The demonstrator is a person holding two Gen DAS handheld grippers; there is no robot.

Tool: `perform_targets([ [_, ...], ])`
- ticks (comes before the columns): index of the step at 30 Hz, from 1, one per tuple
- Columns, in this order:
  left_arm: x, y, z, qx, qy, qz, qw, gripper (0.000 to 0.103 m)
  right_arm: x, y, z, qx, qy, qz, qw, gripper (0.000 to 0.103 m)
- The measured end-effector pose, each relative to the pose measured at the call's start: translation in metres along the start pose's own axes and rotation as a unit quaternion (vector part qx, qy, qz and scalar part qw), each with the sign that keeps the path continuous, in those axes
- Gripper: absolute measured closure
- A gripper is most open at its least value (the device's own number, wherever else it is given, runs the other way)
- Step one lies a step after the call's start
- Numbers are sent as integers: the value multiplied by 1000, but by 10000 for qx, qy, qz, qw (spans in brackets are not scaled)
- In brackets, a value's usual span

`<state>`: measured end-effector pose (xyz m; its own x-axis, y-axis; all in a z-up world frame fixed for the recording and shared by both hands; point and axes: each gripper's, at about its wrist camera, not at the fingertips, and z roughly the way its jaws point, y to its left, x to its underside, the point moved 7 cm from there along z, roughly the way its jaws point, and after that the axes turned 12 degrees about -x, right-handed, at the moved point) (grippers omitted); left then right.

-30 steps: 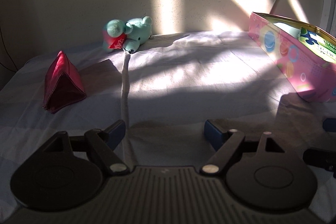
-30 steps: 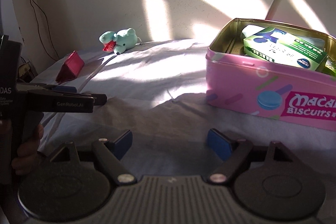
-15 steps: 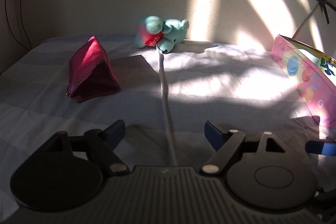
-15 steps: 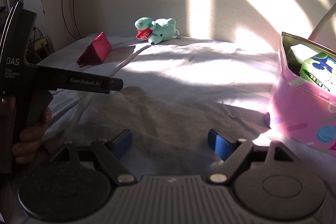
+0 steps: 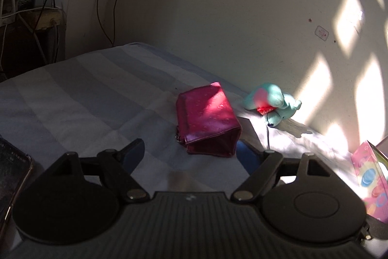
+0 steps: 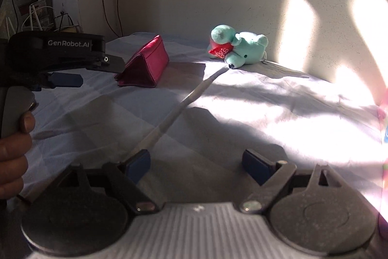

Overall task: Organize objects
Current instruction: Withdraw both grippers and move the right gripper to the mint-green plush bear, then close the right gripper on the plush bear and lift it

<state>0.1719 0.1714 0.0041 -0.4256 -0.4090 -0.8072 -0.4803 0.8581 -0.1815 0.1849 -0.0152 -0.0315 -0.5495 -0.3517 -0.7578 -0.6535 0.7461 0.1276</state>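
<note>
A magenta triangular pouch [image 5: 208,119] lies on the striped bedsheet, a short way ahead of my left gripper [image 5: 191,152], which is open and empty. A teal plush toy [image 5: 272,104] with a red heart rests by the wall behind the pouch. In the right wrist view the pouch [image 6: 145,64] and the plush [image 6: 236,47] lie far ahead. My right gripper [image 6: 197,165] is empty, its jaws opening. The left gripper [image 6: 65,79] shows at the left edge there, held by a hand [image 6: 14,145]. The pink biscuit tin [image 5: 371,176] is at the right edge.
A grey seam [image 6: 174,111] of the sheet runs from the plush toward my right gripper. A dark phone [image 5: 12,176] lies at the left edge. Cables and a shelf [image 5: 31,9] stand past the bed's far left corner. The wall [image 5: 242,16] bounds the bed behind.
Both grippers have swung left, away from the pink tin, which has slid to the right edge. The pouch now sits nearly straight ahead of the left gripper and closer. The right jaws have widened slightly.
</note>
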Motion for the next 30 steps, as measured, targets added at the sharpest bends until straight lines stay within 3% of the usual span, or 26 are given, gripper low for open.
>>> perform_targets([
  [4,-8,16,2,-225,-69,-326,9992,19,-39,-7,14,-96,-340,-10,9994,19],
  [8,-3,10,8,-94,175,-330,9993,19,-98,-42,28,257,-904,450,9946,19],
  [12,3,-8,4,18,110,60,9999,19,-142,-69,61,587,-996,616,9914,20],
  [15,6,-15,3,52,89,234,9997,19,-156,-78,89,826,-830,521,9917,24],
  [17,7,-17,5,77,160,252,9995,19,-153,-79,107,1046,-611,246,9923,51],
  [18,8,-15,5,96,217,242,9994,19,-150,-75,108,1142,-710,29,9909,52],
  [20,9,-15,6,125,283,216,9993,19,-140,-64,107,1043,-687,-228,9919,71],
  [25,11,-13,5,203,342,177,9991,19,-99,-39,75,958,-633,-660,9912,74],
  [28,11,-14,3,269,329,147,9990,18,-65,-24,39,626,-554,-586,9948,75],
  [30,12,-16,0,370,314,136,9987,18,-43,-17,15,519,-513,-608,9955,86],
])
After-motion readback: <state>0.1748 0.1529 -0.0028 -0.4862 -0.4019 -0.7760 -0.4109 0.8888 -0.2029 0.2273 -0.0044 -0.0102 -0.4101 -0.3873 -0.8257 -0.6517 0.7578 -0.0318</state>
